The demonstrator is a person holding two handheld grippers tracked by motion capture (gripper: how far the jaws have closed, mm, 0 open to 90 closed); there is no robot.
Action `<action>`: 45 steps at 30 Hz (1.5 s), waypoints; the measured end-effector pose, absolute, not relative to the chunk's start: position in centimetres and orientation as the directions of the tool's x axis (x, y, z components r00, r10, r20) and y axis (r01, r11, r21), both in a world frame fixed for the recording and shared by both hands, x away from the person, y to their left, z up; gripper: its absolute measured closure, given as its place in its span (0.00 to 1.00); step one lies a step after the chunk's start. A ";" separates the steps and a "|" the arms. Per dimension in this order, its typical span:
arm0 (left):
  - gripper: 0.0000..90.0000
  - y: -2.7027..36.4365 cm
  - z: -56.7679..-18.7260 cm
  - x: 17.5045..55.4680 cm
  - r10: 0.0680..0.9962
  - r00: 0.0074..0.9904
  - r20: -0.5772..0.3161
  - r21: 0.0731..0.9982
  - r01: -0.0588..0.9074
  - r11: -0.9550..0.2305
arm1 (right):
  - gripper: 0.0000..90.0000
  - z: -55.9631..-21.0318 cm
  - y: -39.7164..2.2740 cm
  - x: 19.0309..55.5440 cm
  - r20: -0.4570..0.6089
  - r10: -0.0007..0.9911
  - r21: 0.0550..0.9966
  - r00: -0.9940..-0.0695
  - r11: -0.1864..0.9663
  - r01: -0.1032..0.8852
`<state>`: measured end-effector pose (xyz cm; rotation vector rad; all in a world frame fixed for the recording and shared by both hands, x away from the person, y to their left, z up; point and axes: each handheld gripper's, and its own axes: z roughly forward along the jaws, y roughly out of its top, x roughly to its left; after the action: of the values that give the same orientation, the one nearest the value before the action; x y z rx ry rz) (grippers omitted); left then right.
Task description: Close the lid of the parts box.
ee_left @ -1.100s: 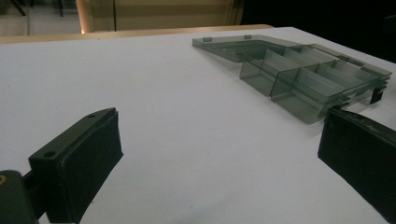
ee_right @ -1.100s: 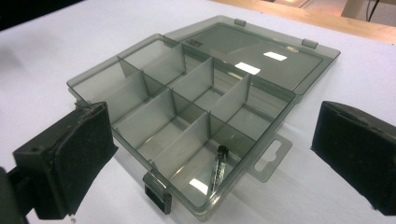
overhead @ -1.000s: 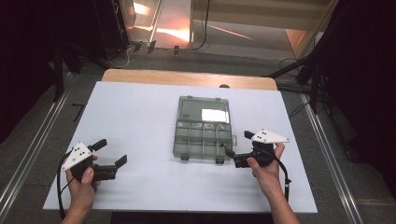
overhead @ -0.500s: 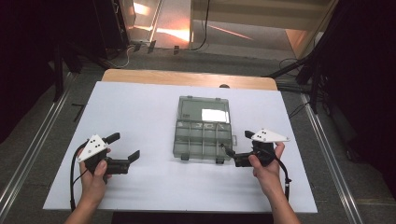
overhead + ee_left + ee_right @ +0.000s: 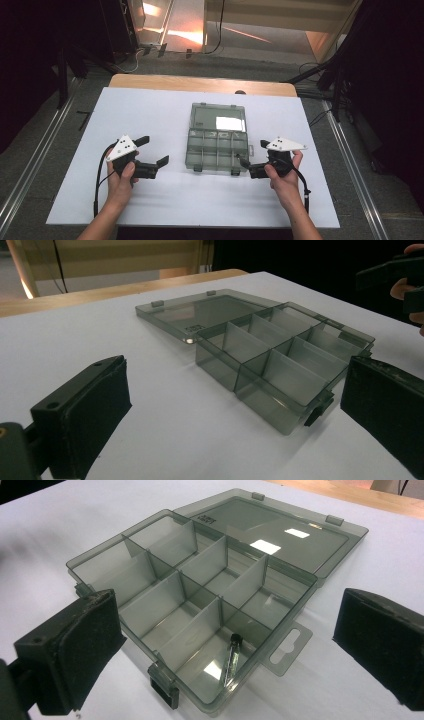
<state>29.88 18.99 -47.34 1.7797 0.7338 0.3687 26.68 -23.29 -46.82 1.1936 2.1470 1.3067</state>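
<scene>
Open box, lid flat, on the counter between both hand-held grippers, left and right, jaws spread, empty; closing step best done by lifting the far lid edge evenly.

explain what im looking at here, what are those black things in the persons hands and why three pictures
A person sits at a table covered in white, holding a hand-held two-jaw gripper in each hand: the left gripper and the right gripper. One picture is taken from above, looking down at the table. The other two come from small cameras riding on each gripper, so the black pads rising from the bottom are that gripper's own jaws. Between the grippers lies a smoky clear organizer box, its lid folded open flat behind it. One near corner compartment holds a small thin tube-like item; the others look empty. Both grippers are open and hold nothing.
</scene>
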 end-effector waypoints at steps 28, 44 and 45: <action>0.00 13.9 -48.2 34.3 0.620 0.767 -0.166 0.922 0.344 -0.178 | 0.00 -46.8 -22.8 29.5 0.138 0.818 0.843 -0.558 0.199 0.500; 0.00 12.1 -48.1 36.9 0.636 0.755 -0.161 0.925 0.340 -0.169 | 0.00 -47.7 -23.0 31.4 0.169 0.839 0.827 -0.518 0.165 0.537; 0.00 12.0 -48.1 37.0 0.636 0.754 -0.164 0.924 0.343 -0.168 | 0.00 -47.7 -23.0 31.6 0.167 0.841 0.828 -0.515 0.165 0.536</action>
<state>37.04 12.01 -48.08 1.7766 0.7666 0.3101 31.59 -23.02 -47.70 1.3154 2.1162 1.2835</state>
